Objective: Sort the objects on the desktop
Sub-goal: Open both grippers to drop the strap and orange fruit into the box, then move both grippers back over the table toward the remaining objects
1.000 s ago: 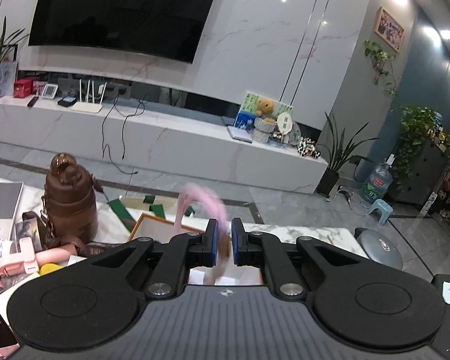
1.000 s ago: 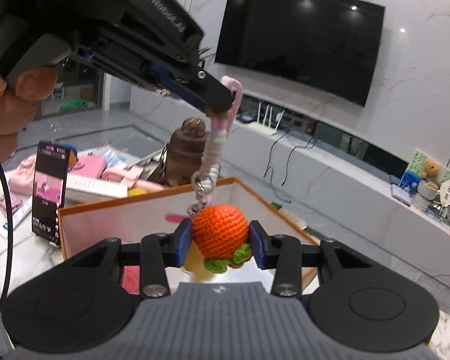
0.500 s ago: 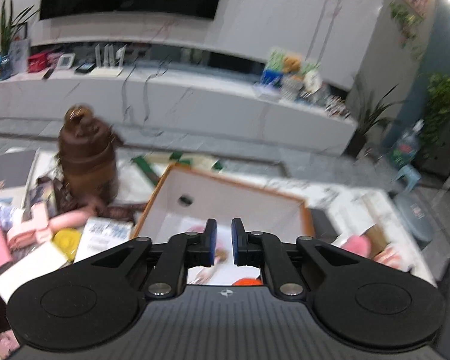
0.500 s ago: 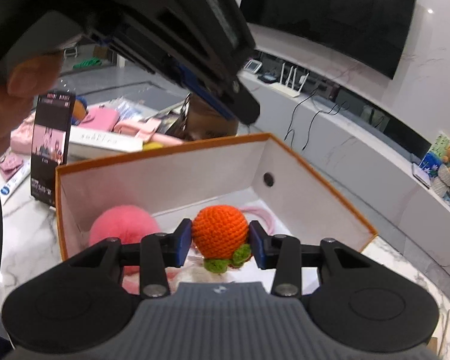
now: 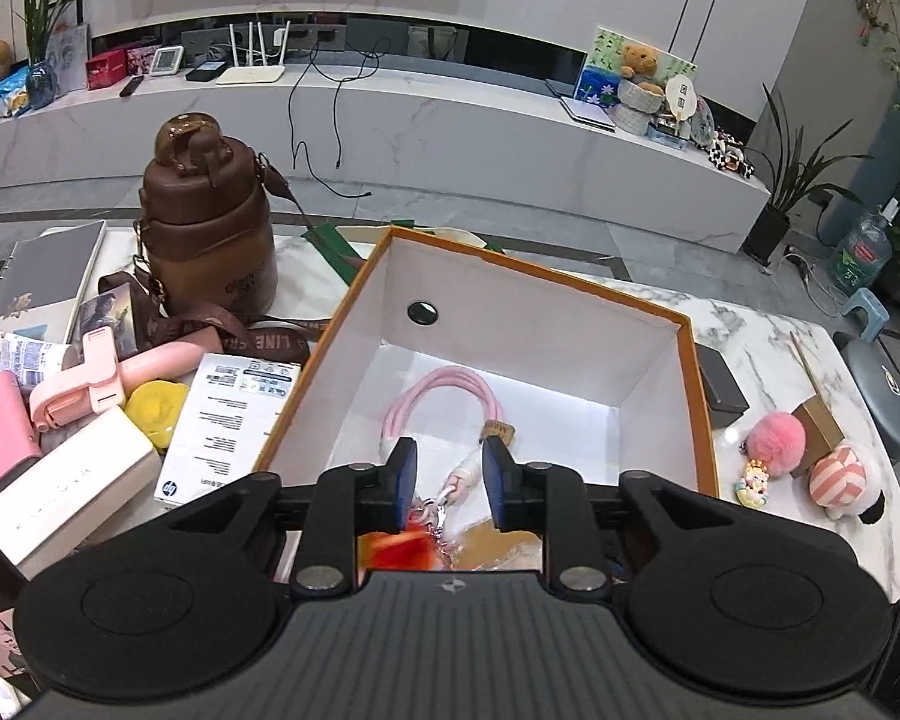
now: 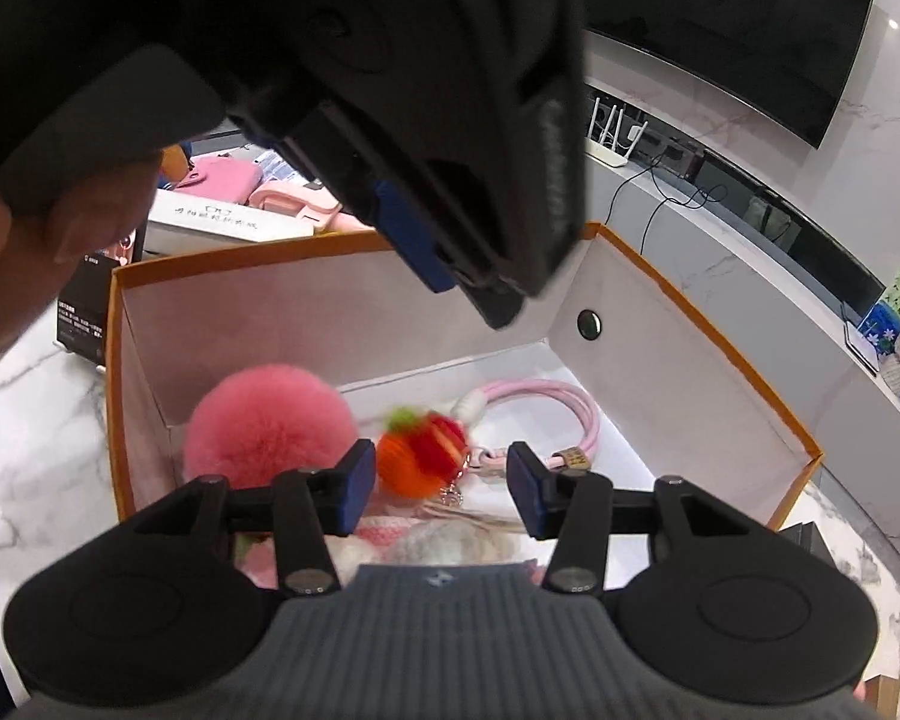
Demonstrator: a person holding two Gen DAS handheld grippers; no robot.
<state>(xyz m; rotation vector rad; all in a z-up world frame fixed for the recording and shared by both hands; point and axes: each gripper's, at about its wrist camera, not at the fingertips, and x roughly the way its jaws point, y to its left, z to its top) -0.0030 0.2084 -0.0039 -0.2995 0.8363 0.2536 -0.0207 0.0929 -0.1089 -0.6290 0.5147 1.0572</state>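
Two grippers hang over my orange-rimmed box [image 5: 687,324], and I go through the left wrist view first. My left gripper [image 5: 445,483] has its jaws opening, nothing pressed between the pads; the pink cord strap [image 5: 444,387] lies on the box floor just beyond them, and a blurred orange shape shows below the gap. Left of the box sit a brown bottle [image 5: 210,234], a white leaflet [image 5: 225,420], a yellow lump [image 5: 156,411] and a pink clip stick [image 5: 99,384]. To the right, on the marble table [image 5: 762,348], rest a pink pompom [image 5: 777,435] and a striped plush [image 5: 840,474].

In the right wrist view my right gripper [image 6: 441,489] is opening too; the crochet orange charm [image 6: 423,459], blurred, sits between the pads without being pressed, inside the box [image 6: 738,354] beside a big pink pompom [image 6: 270,420]. The left gripper's body [image 6: 390,120] blocks most of the upper view, a hand [image 6: 42,222] beside it.

A second ago both sets of jaws were clamped, the charm hanging above the box by its strap; now it is down inside.
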